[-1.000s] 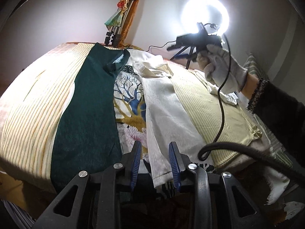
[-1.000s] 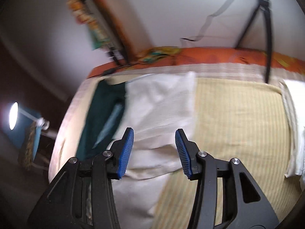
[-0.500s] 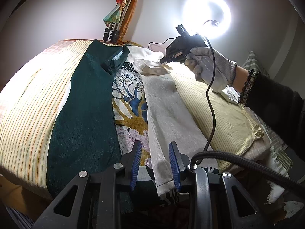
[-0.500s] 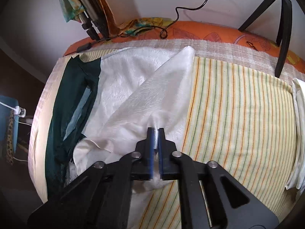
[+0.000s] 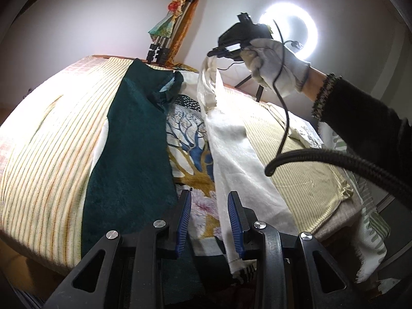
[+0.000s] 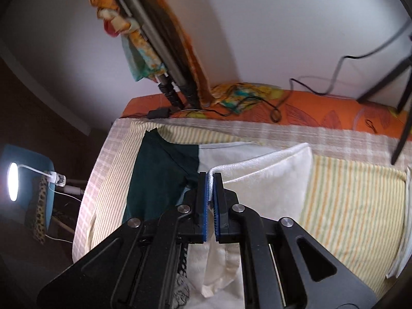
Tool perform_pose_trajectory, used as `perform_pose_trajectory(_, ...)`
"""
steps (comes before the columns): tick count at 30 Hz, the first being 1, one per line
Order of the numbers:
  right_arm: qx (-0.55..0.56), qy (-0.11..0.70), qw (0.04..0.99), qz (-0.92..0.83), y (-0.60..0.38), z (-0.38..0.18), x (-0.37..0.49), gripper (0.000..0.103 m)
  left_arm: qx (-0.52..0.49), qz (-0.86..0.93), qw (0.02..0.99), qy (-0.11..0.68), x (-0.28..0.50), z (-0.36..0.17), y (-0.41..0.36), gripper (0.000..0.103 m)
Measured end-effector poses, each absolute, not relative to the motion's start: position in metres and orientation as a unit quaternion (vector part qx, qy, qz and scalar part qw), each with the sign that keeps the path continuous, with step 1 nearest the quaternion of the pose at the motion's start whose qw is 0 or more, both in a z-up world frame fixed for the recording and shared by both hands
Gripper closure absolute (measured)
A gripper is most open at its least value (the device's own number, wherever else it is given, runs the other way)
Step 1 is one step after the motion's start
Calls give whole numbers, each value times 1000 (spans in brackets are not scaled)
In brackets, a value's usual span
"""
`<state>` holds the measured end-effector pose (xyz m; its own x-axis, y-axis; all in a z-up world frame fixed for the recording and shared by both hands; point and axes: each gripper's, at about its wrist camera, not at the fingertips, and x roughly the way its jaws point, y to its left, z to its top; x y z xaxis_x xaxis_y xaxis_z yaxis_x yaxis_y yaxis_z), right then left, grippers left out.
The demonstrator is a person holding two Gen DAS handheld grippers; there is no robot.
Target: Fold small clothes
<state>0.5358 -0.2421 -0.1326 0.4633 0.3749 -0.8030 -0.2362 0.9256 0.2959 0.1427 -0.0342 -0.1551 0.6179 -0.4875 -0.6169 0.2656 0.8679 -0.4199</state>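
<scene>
A long white cloth (image 5: 231, 139) lies lengthwise on the striped bedcover (image 5: 51, 141), over a tree-printed cloth (image 5: 188, 139) and beside a dark green garment (image 5: 134, 141). My right gripper (image 5: 215, 51), in a gloved hand (image 5: 278, 61), is shut on the white cloth's far end and holds it raised off the bed. In the right wrist view its pads (image 6: 210, 180) pinch a fold of the white cloth (image 6: 270, 177), with the green garment (image 6: 159, 170) to the left. My left gripper (image 5: 209, 221) stands open low at the near edge. The white cloth's near hem runs along its right pad.
A ring light (image 5: 288, 31) glares by the wall and a folded tripod (image 5: 164, 38) leans at the bed's head. A thin cable (image 5: 283, 118) and a thick black hose (image 5: 334, 159) cross the right side. A lamp (image 6: 13, 182) stands left of the bed, a stand leg (image 6: 404, 134) at right.
My right gripper closed on the white cloth's far end and lifted it off the bed, drawing the cloth into a taut strip. The left gripper stayed put.
</scene>
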Motion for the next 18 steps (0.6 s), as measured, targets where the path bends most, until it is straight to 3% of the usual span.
perform_pose_trajectory(9,70,529,825,185,-194,-187,574,96,-152,-202,884,393,151,-165,-24,75)
perform_pose_trajectory(11,70,537,820,186,-191,-194,575,87,-154,-200,884,394,152,-165,-21,75)
perform_pose_trajectory(13,82,528,822,197,-195,-190,570,79,-153,-198,886,391,151,-164,-19,75)
perform_pose_trajectory(18,118,484,838,222,-235,-147,534,78,-144,-199,891,383,146,-157,-18,75)
